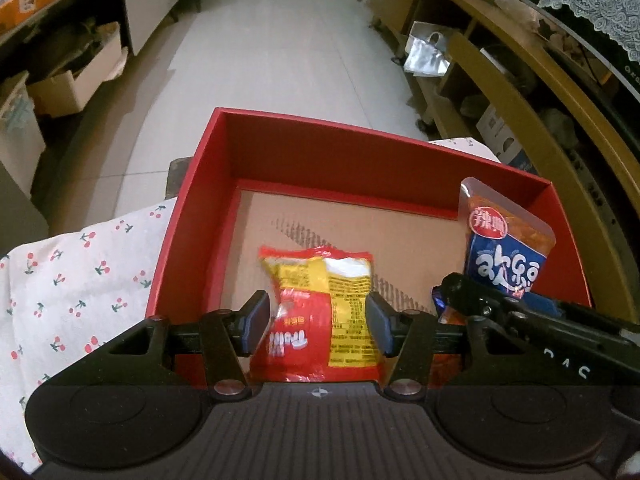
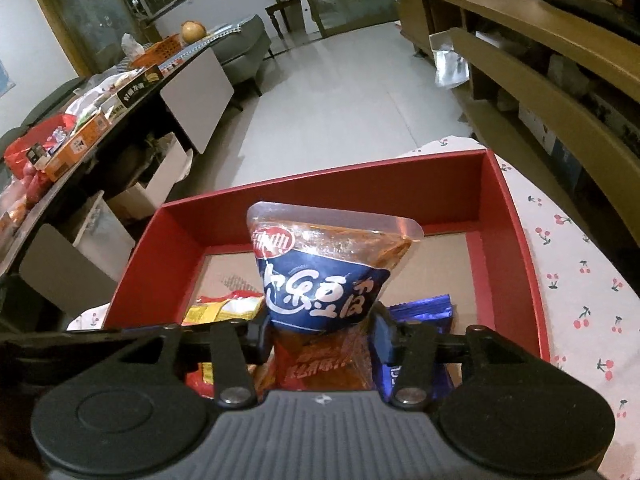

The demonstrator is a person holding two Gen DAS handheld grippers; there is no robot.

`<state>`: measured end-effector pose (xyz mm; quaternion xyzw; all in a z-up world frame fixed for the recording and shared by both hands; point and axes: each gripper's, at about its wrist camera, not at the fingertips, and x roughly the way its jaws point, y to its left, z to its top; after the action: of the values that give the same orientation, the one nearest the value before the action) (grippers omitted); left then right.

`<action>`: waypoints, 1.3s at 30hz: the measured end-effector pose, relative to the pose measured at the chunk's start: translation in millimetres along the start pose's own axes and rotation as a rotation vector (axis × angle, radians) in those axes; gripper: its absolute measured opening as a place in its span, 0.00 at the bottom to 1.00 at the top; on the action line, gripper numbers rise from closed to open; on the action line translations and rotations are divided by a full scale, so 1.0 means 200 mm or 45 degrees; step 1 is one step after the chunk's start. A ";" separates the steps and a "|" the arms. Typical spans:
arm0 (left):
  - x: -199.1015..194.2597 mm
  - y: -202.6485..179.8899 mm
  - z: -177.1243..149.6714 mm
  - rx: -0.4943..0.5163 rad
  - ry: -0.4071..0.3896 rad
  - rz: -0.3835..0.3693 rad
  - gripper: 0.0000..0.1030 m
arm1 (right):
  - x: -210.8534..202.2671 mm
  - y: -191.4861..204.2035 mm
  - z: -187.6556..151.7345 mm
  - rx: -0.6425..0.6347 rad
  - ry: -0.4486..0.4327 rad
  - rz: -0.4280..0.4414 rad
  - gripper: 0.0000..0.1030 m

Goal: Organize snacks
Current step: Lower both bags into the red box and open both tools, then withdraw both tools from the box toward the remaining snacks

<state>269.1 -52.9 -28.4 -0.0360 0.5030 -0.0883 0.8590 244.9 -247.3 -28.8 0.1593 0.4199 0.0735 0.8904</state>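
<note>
Left wrist view
- Left gripper (image 1: pixel 318 322): I see its 2 fingers (image 1: pixel 256 322) set on either side of the red-and-yellow snack packet (image 1: pixel 320 316); whether they actually pinch it I cannot tell.
- Red-and-yellow snack packet: over the near part of the red box (image 1: pixel 304 152), above its brown cardboard floor.
- Red box: open-topped, sitting on the cherry-print cloth (image 1: pixel 80 280) that covers the table.
- Right gripper (image 1: pixel 460 288): I see it entering from the right, over the box's right side, carrying the blue-and-clear snack pouch (image 1: pixel 506 240) upright.

Right wrist view
- Right gripper (image 2: pixel 320 334): my fingers (image 2: pixel 382 336) are clamped on the lower half of the blue-and-clear snack pouch (image 2: pixel 324 272).
- Pouch: held above the red box (image 2: pixel 516 240), its clear top pointing away from me.
- Purple-blue packet (image 2: pixel 424 312): lying in the box just beside the right finger.
- Red-and-yellow snack packet (image 2: pixel 224 308): in the box at the left.
- Cherry-print cloth (image 2: pixel 580 280): showing right of the box.
</note>
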 end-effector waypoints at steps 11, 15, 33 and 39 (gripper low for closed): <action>-0.10 0.02 0.02 -0.041 -0.062 -0.031 0.64 | -0.09 0.03 0.04 -0.019 -0.075 0.008 0.75; -0.12 0.02 0.03 -0.060 -0.075 -0.047 0.65 | -0.11 0.02 0.05 -0.008 -0.096 0.021 0.76; -0.42 0.21 -0.17 -0.120 -0.106 -0.049 0.74 | -0.35 0.26 -0.12 -0.100 -0.096 0.098 0.76; -0.49 0.35 -0.29 -0.183 -0.088 -0.010 0.78 | -0.39 0.41 -0.27 -0.207 -0.019 0.153 0.76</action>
<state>180.0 36.6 17.1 -0.1027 0.4780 -0.0540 0.8707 154.1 -180.0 24.2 0.1118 0.3955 0.1594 0.8976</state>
